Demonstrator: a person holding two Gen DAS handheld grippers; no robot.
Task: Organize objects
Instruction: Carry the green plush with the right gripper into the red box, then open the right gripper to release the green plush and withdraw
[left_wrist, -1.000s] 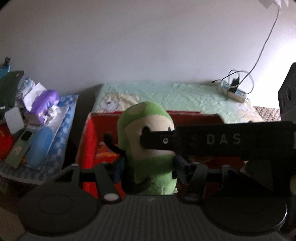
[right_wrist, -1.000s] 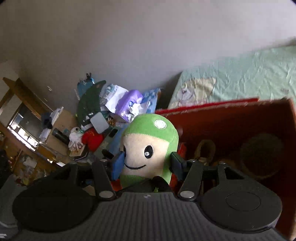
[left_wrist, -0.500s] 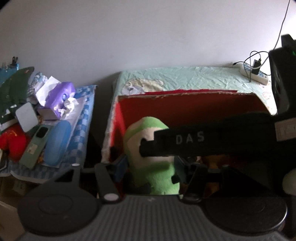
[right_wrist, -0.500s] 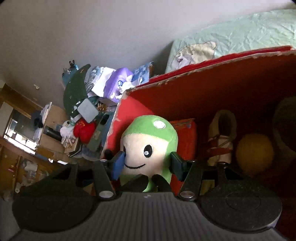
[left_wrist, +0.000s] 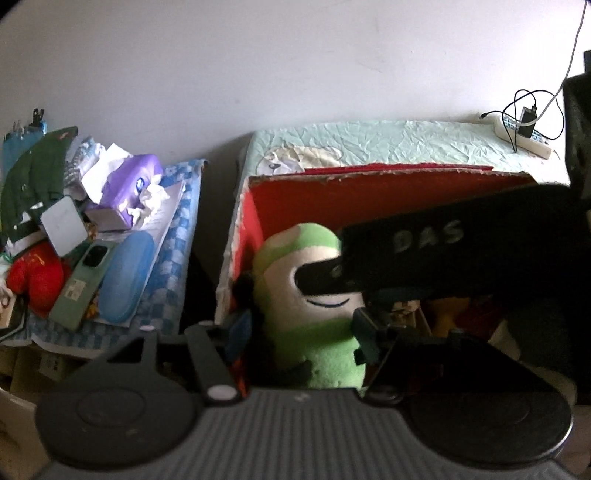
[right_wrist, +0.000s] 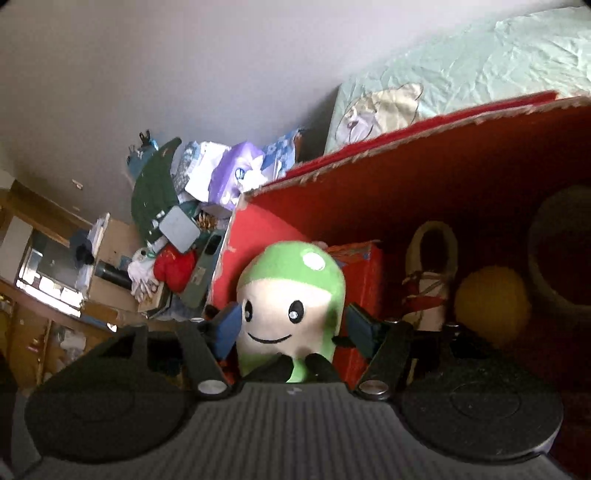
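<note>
A green and cream plush toy (right_wrist: 291, 295) with a smiling face stands upright in the left end of a red cardboard box (right_wrist: 424, 173). My right gripper (right_wrist: 293, 326) straddles it at face height. Its jaws are opening and the blue pads stand just off the plush's sides. My left gripper (left_wrist: 303, 330) straddles the same plush toy (left_wrist: 314, 295) from another side. These jaws are opening too, with a gap at the left pad. The right gripper's black finger (left_wrist: 424, 247) crosses the plush's face in the left wrist view.
The box also holds a yellow ball (right_wrist: 491, 302), a small white shoe (right_wrist: 428, 280), a red packet (right_wrist: 362, 266) and a dark pot (right_wrist: 565, 251). Left of the box is a cluttered side table (left_wrist: 173, 258) with a purple tissue pack (left_wrist: 129, 184). A mint-sheeted bed (left_wrist: 388, 144) lies behind.
Both grippers sank with the plush into the box's left end. Both pairs of jaws then spread, and the pads came off the plush's sides.
</note>
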